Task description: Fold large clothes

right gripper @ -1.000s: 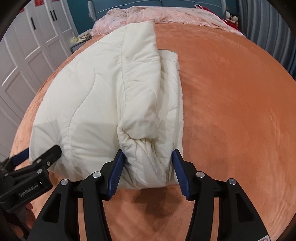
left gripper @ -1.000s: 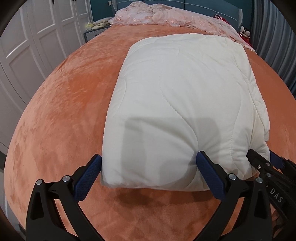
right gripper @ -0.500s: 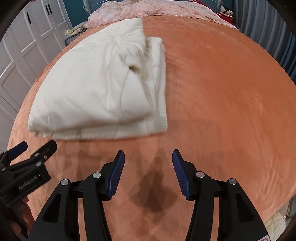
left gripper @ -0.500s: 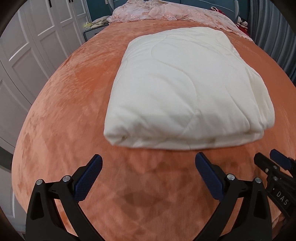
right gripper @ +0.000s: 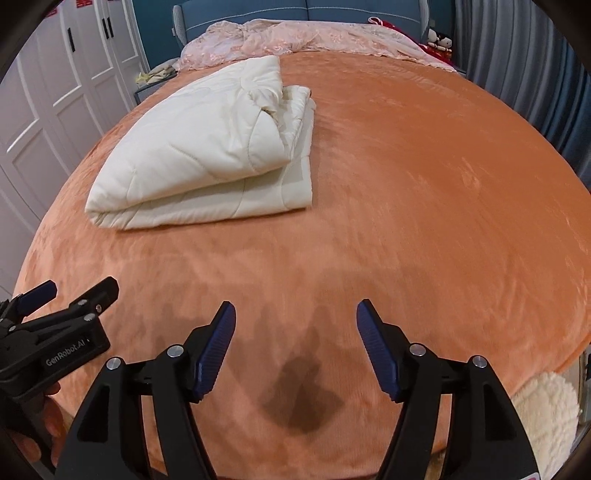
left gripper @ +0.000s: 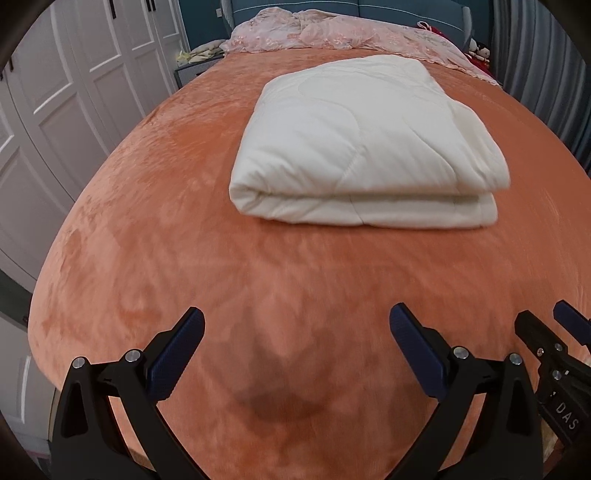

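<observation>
A cream quilted garment [left gripper: 365,147] lies folded into a thick rectangle on the orange bed cover [left gripper: 147,229]. It also shows in the right wrist view [right gripper: 207,155], with its layered edge to the right. My left gripper [left gripper: 295,332] is open and empty, held well back from the garment's near edge. My right gripper [right gripper: 295,325] is open and empty too, back from the garment and to its right. Each gripper shows at the edge of the other's view.
A pink lace cover [left gripper: 332,33] lies bunched at the head of the bed against a blue headboard [right gripper: 303,11]. White wardrobe doors [left gripper: 74,74] stand on the left. Grey curtains [right gripper: 524,66] hang on the right. A fluffy cream thing [right gripper: 546,410] sits below the bed's right edge.
Both grippers let go of the garment's near edge and pulled back toward the foot of the bed. The garment now lies free and flat.
</observation>
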Action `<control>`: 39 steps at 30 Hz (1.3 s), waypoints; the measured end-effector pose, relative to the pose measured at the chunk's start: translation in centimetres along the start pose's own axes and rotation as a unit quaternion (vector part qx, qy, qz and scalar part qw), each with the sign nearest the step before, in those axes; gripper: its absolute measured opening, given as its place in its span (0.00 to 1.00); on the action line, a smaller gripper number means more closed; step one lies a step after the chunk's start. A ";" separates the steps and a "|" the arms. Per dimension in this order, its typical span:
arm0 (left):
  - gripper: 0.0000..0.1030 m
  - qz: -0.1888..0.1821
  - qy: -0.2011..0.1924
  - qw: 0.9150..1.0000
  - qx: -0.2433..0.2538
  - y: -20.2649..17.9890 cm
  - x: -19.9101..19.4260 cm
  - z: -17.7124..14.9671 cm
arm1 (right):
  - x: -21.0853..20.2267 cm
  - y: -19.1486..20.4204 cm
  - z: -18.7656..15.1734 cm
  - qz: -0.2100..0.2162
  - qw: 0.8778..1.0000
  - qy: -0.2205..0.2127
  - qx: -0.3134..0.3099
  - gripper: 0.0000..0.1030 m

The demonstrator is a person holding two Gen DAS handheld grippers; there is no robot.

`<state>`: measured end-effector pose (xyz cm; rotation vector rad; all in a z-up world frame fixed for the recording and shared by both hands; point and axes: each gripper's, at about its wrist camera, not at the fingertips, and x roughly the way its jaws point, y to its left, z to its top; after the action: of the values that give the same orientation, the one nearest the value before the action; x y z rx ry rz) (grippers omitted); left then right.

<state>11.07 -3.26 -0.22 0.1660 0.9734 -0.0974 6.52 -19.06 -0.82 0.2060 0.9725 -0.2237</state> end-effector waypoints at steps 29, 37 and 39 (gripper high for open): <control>0.95 0.022 -0.063 0.998 -0.016 -0.5 -4.4 -6.3 | -4.7 1.3 -5.7 -0.006 0.997 -0.075 -0.025 0.74; 0.95 0.025 -0.067 0.997 -0.016 -0.4 -4.8 -6.7 | -5.1 1.3 -6.0 -0.006 0.996 -0.083 -0.024 0.74; 0.95 0.025 -0.067 0.997 -0.016 -0.3 -4.8 -6.7 | -5.1 1.3 -6.1 -0.005 0.996 -0.084 -0.024 0.74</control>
<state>2.84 -2.33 0.01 0.1526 0.8352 -0.0465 -0.77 -15.66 0.20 0.1360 0.8114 -0.2222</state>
